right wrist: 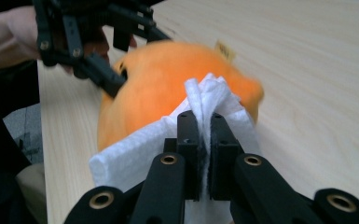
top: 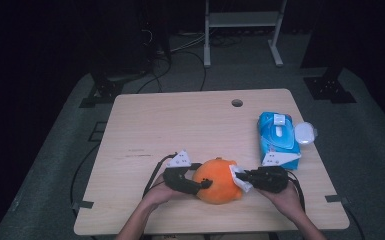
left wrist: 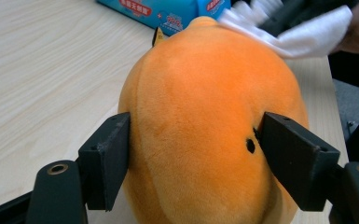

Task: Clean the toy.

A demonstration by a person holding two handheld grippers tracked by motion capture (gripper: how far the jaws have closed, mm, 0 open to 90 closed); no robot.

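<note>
Item: round orange plush toy [top: 219, 180], soft short-pile fabric, resting on the pale wood-grain tabletop [top: 180, 125] near your edge, between your two hands. Your left tool [left wrist: 193, 154] is clamped on its flanks (pads dent the plush). Your right tool [right wrist: 204, 135] is pinched together on a folded white wipe [right wrist: 210, 100], quilted and limp, touching the toy's far side from the left tool; the wiping stroke runs across that surface. Beyond: blue soft-pack wipes packet [top: 278, 137], lying well apart.
</note>
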